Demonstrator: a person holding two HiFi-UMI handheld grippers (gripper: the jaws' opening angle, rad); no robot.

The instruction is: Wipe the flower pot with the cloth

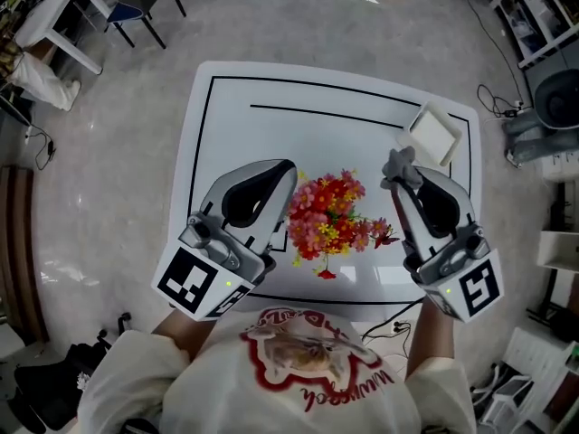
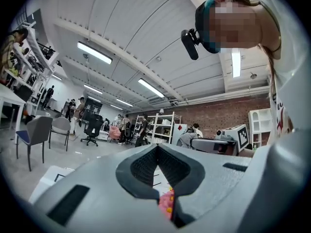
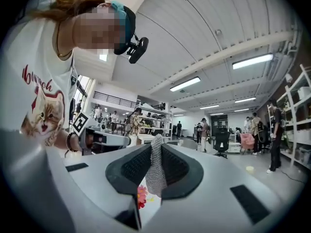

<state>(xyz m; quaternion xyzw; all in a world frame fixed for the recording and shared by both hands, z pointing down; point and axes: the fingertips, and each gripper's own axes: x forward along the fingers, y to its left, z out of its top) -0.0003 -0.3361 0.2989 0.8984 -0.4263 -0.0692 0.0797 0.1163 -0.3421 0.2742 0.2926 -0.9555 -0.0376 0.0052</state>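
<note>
Pinching cloth (image 3: 155, 173) in right tool (image 3: 156, 148), flowers (image 1: 330, 220) just left of it

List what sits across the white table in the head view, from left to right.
Left gripper, shut and empty → bunch of red, pink and yellow flowers → right gripper, pinching a grey mesh cloth.

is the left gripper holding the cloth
No, the cloth is pinched in the right gripper, while the left gripper is shut on nothing.
</note>
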